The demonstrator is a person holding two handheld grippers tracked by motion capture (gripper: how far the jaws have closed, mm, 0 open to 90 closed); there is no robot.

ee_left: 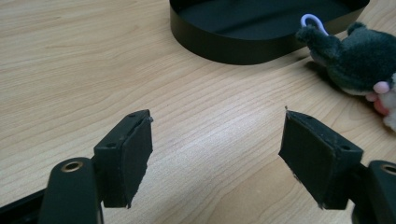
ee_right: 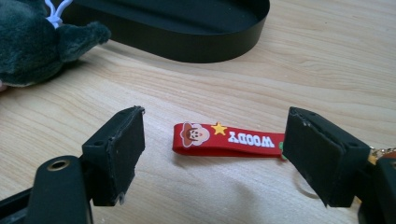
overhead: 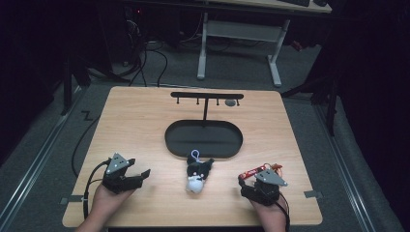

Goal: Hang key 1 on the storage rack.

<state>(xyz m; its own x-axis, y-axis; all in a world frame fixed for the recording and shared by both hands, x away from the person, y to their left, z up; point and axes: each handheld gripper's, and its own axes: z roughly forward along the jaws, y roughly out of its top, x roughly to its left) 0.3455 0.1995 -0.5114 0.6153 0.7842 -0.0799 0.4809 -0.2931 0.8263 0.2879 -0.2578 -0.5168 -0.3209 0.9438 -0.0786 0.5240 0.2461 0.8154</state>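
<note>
I see the wooden table (overhead: 145, 121) first, its far edge set against a dark room where I can hardly make out the white desk frame (overhead: 239, 46) and the cables on the floor. On the table stands a black stand (overhead: 207, 99) with a crossbar and small hooks; what hangs at its right end is too small for me to tell. Its oval tray (overhead: 203, 138) sits at the table's middle, and both gripper views cut off the far part of its wall.

Just in front of the tray lies a plush toy (overhead: 197, 173), dark grey above and white below, with a pale loop at its head touching or nearly touching the tray's wall. In the left gripper view it is cut off at the right edge, in the right gripper view at the left edge, so I never get the whole of it close up.

My left gripper (overhead: 137, 176) rests at the near left, jaws spread wide over bare wood, holding nothing, well apart from the toy.

My right gripper (ee_right: 212, 156) sits at the near right, jaws wide and empty. The red strap (ee_right: 229, 139), printed WOODY, lies flat between them; its right end is hidden behind the right jaw, and I cannot tell whether it touches that pad. A bit of gold chain (ee_right: 384, 152) peeks out beyond.
</note>
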